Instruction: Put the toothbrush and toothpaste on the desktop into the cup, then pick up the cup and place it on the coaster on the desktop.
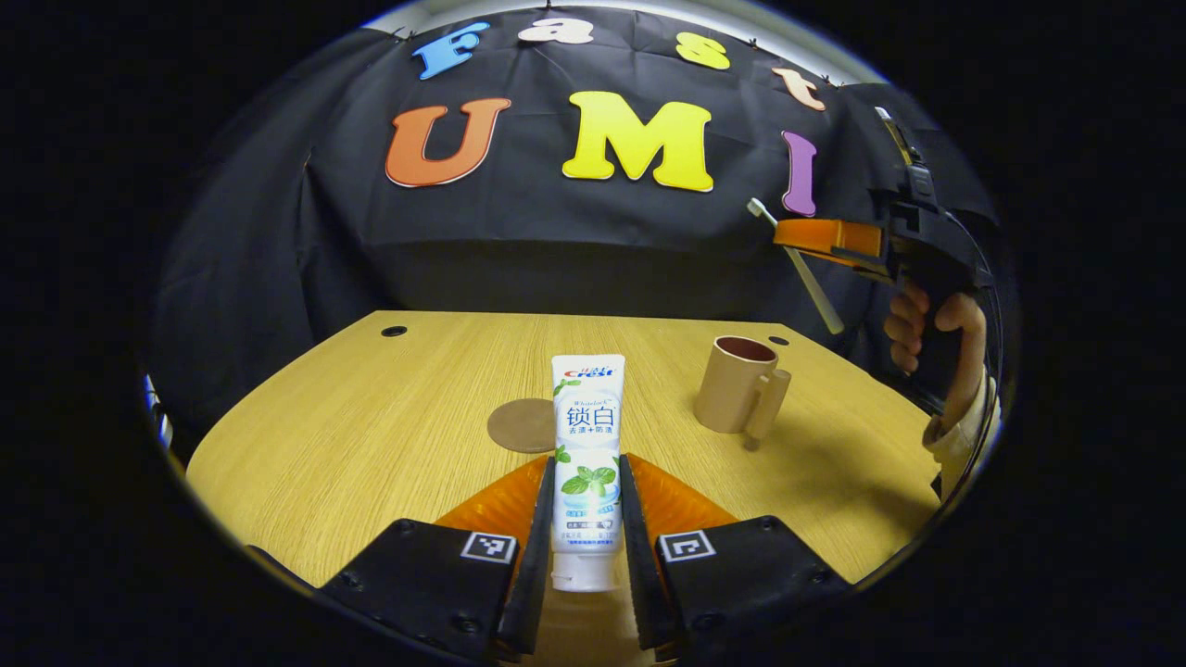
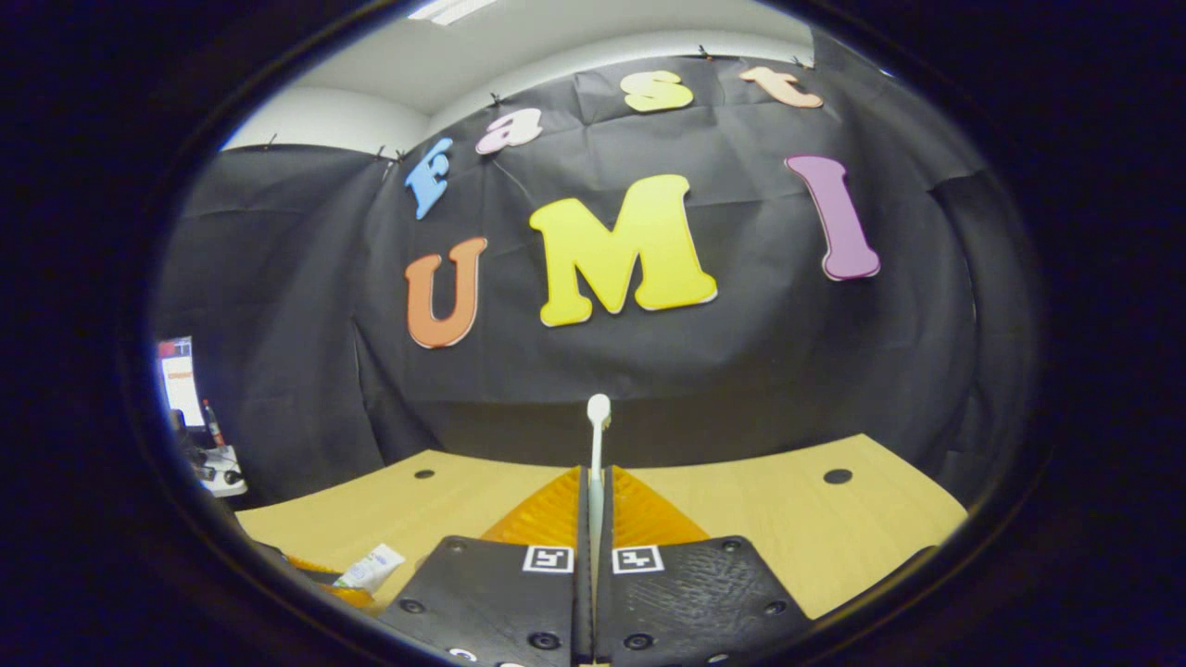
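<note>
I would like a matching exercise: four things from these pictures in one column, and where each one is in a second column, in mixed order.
Things:
1. toothpaste
2. toothbrush
3. cup
4. coaster

Places:
A. flat on the table, nothing on it
B. between the fingers of the left gripper
C. standing on the table, nothing in it
D. held by the right gripper

Pairs: 1-B, 2-D, 3-C, 4-A
</note>
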`<control>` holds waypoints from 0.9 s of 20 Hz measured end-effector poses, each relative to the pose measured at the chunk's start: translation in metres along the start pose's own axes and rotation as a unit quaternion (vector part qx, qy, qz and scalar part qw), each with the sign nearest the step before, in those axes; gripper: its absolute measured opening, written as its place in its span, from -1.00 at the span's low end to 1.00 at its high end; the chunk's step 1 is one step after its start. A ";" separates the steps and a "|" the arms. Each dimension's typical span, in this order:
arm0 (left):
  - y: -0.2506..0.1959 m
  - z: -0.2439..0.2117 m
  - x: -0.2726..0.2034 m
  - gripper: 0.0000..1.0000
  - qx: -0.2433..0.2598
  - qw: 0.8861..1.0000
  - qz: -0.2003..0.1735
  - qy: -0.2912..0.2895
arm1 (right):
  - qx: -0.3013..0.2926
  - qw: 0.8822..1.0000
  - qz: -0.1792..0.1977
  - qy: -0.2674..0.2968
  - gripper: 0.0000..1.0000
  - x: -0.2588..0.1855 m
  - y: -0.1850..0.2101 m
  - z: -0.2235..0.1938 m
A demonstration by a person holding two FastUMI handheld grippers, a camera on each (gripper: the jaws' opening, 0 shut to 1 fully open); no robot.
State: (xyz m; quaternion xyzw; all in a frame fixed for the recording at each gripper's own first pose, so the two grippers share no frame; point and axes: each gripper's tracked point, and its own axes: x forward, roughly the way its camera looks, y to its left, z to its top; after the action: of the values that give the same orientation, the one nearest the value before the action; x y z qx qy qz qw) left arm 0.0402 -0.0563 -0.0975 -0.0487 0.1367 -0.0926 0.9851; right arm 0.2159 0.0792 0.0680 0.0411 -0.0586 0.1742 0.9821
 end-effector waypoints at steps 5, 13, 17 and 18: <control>0.006 -0.001 0.005 -0.17 0.012 1.000 0.005 -0.007 | -0.027 1.000 -0.007 0.014 -1.00 0.046 -0.017 -0.034; 0.001 -0.002 0.008 -0.16 0.006 1.000 -0.003 -0.010 | -0.062 0.998 -0.005 0.030 -0.99 0.066 -0.014 -0.060; 0.002 -0.001 0.008 -0.16 0.011 1.000 0.000 -0.011 | -0.063 0.998 0.002 0.032 -0.96 0.063 -0.010 -0.062; 0.000 0.000 0.008 -0.16 0.011 1.000 -0.001 -0.010 | -0.060 0.998 0.002 0.032 -0.96 0.064 -0.012 -0.063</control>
State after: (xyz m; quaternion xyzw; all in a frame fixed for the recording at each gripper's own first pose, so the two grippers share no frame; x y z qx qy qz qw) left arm 0.0481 -0.0575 -0.1000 -0.0385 0.1260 -0.0943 0.9868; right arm 0.2857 0.0961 0.0134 -0.0234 -0.0379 0.1735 0.9838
